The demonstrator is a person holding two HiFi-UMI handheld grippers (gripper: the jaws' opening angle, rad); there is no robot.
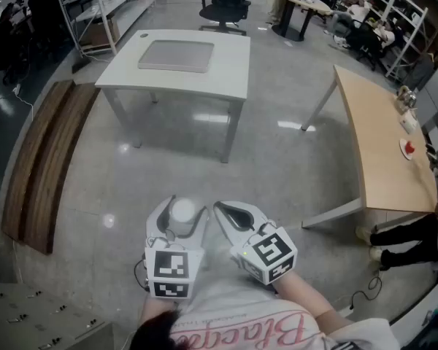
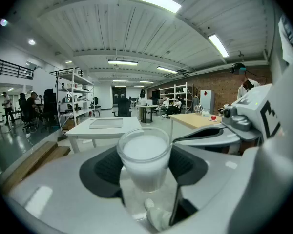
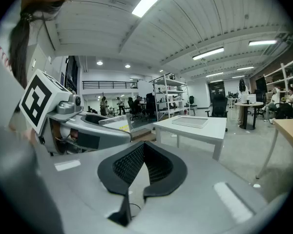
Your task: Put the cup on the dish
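Observation:
A clear cup (image 1: 182, 211) with a frosted white look stands upright between the jaws of my left gripper (image 1: 179, 223), low in the head view. In the left gripper view both dark pads press on the sides of the cup (image 2: 144, 160), and the left gripper (image 2: 144, 172) is shut on it. My right gripper (image 1: 232, 214) is held just right of it, its pads together with nothing between them; the right gripper view shows the right gripper (image 3: 144, 168) shut. A flat grey dish (image 1: 177, 55) lies on the white table (image 1: 226, 79) a few steps ahead, also visible as the dish (image 2: 106, 123) and the dish (image 3: 189, 122).
A wooden table (image 1: 383, 148) stands at the right with small items at its far end. A wooden bench (image 1: 44, 159) lies along the left. Bare polished floor (image 1: 175, 166) separates me from the white table. Shelving, office chairs and people fill the background.

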